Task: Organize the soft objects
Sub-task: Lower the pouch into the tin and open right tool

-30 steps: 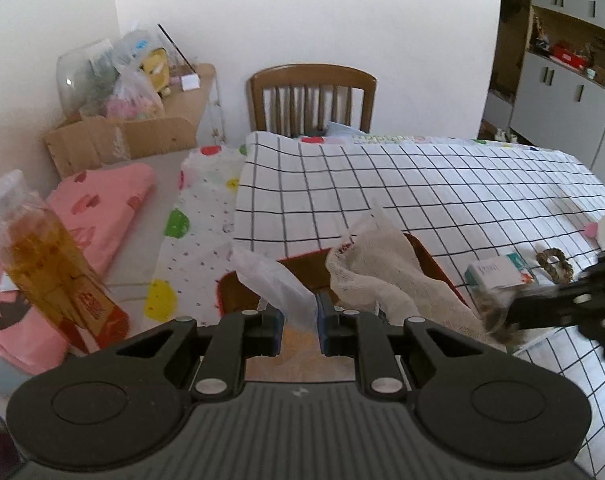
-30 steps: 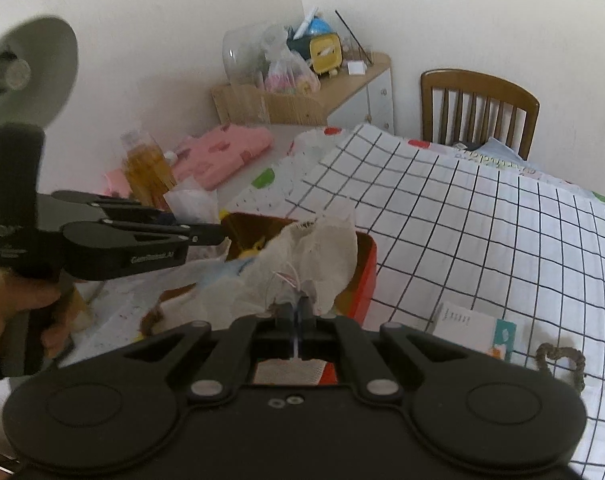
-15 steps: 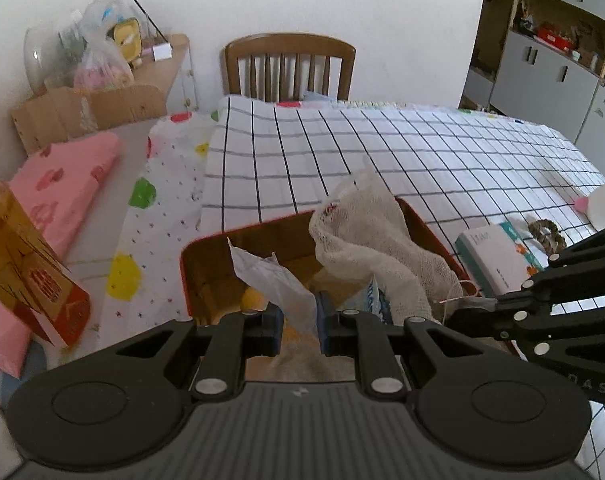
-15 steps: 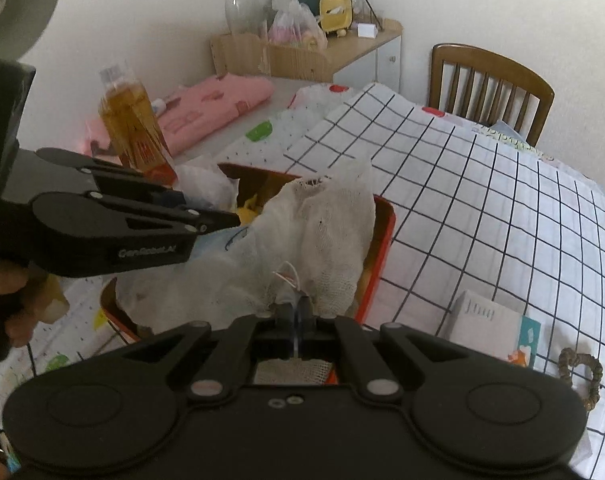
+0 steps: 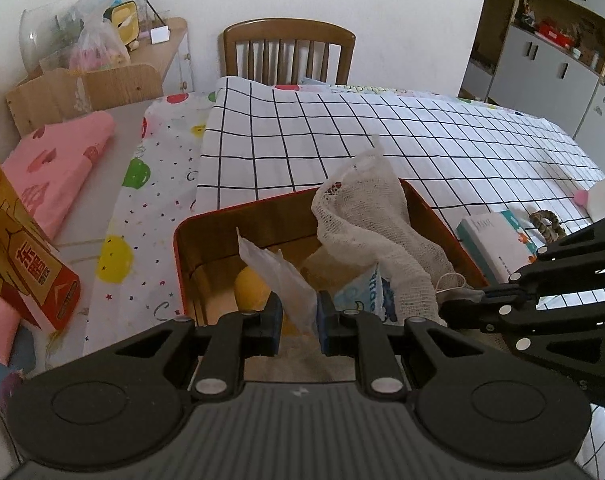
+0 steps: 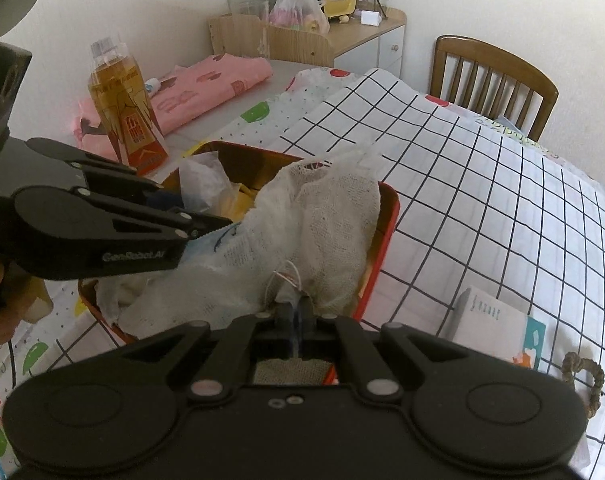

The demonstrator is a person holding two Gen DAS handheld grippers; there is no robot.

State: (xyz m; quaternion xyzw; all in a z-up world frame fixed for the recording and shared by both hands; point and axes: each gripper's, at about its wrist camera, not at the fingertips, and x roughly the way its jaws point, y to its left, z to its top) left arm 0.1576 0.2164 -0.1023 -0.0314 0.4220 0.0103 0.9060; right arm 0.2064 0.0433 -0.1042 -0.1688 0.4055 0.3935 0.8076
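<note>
Left gripper [image 5: 298, 316]: jaws set narrow, a crumpled clear plastic wrapper [image 5: 278, 270] standing between the blue pads; whether the pads press it cannot be told. Right gripper [image 6: 293, 314]: jaws drawn together, pinching the near end of a white gauze cloth [image 6: 302, 236] with loose threads at the pinch.

The cloth rises from that pinch and drapes over the right wall of a red-rimmed box [image 5: 222, 216]; its far end stands above the rim. Inside the box, beside the cloth, lies a blue-printed packet [image 5: 360, 288] and a yellow rounded item [image 5: 248, 290], partly hidden by the wrapper.

The box sits on a black-grid white tablecloth [image 5: 382, 136]. Right of the box lies a white-and-teal carton [image 5: 498, 240], with a small braided ring [image 5: 546, 224] just beyond it. Left of the box stands an amber-filled bottle [image 6: 122, 108], and a folded pink cloth [image 5: 58, 168] lies farther left. A wooden chair [image 5: 288, 54] stands at the far edge.
</note>
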